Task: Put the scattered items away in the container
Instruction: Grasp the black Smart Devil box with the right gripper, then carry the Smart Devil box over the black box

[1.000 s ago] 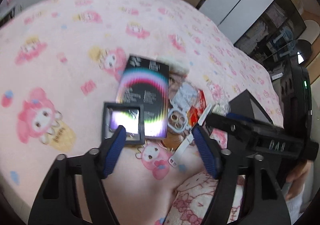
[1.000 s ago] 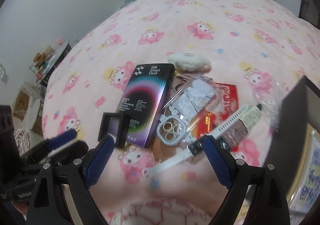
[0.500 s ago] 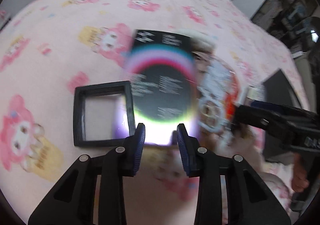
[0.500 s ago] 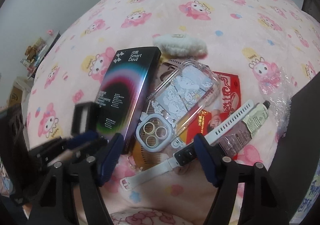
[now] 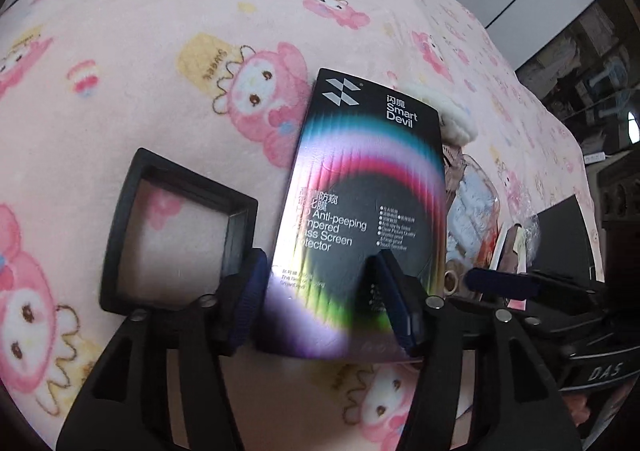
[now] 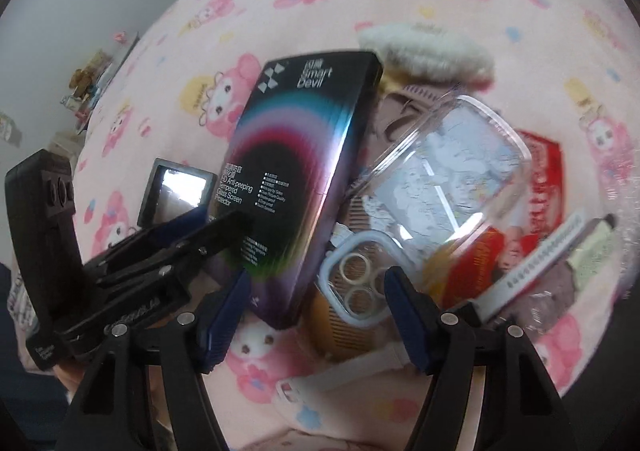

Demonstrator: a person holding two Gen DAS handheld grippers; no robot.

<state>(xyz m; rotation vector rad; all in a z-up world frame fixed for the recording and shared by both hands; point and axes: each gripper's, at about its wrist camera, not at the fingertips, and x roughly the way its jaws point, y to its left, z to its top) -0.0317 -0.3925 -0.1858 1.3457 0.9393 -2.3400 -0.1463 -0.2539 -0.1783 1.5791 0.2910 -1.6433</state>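
Observation:
A black iridescent screen-protector box [image 5: 360, 219] lies on the pink blanket. My left gripper [image 5: 324, 291] has its blue pads on either side of the box's near end and is shut on it; the right wrist view shows its fingers [image 6: 208, 227] at the box [image 6: 296, 179]. My right gripper [image 6: 316, 315] is open, low over the near end of a clear phone case [image 6: 436, 187], with a comb [image 6: 340, 331] under it. A white watch strap [image 6: 540, 259], a tube [image 6: 588, 251] and a red packet [image 6: 536, 187] lie to the right.
A small black square frame [image 5: 172, 235] lies left of the box. A fluffy white item [image 6: 432, 51] lies beyond the pile. A dark container edge [image 5: 560, 235] shows at the right in the left wrist view. Pink cartoon blanket [image 5: 160, 51] surrounds all.
My left gripper moved forward and closed onto the near end of the box. My right gripper came down closer to the phone case and narrowed somewhat.

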